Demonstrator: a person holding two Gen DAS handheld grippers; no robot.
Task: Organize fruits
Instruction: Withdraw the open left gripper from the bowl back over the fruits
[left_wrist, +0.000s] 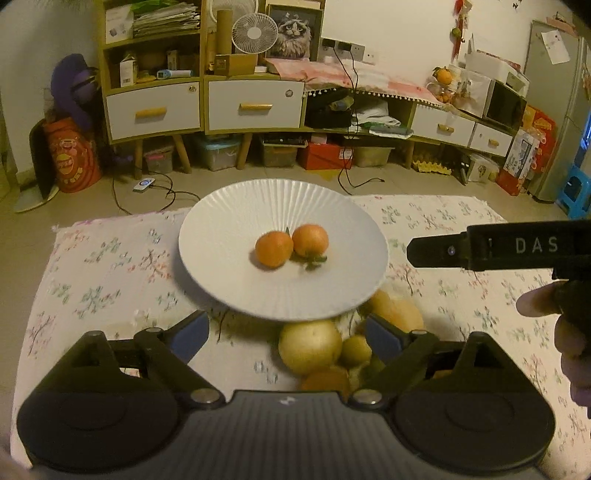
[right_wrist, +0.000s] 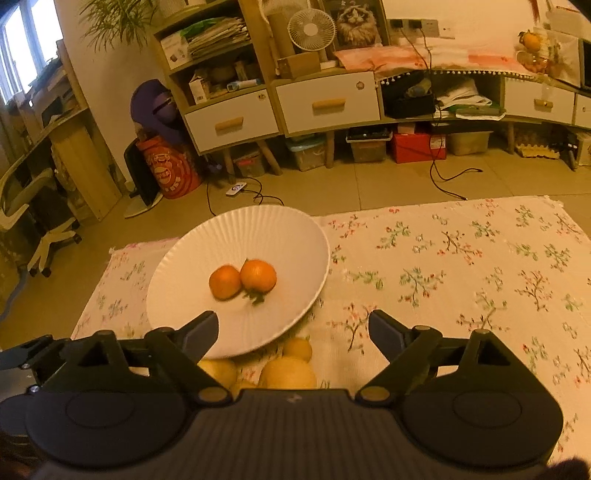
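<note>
A white ribbed plate (left_wrist: 229, 266) holds two oranges (left_wrist: 274, 248), one with a leafy stem; they also show in the right wrist view (right_wrist: 225, 281). Just in front of the plate lies a pile of yellow pears (left_wrist: 309, 346) and small fruits, with another orange (left_wrist: 327, 380) nearest me; the pears show in the right wrist view (right_wrist: 287, 372) too. My left gripper (left_wrist: 286, 334) is open and empty, its fingers either side of the pile. My right gripper (right_wrist: 293, 330) is open and empty above the plate's near edge; its body shows in the left wrist view (left_wrist: 480, 248).
A floral cloth (right_wrist: 461, 266) covers the low surface, with open cloth to the right of the plate (right_wrist: 177, 295). Beyond its far edge are floor, cables and wooden cabinets (left_wrist: 255, 103) with drawers and storage boxes.
</note>
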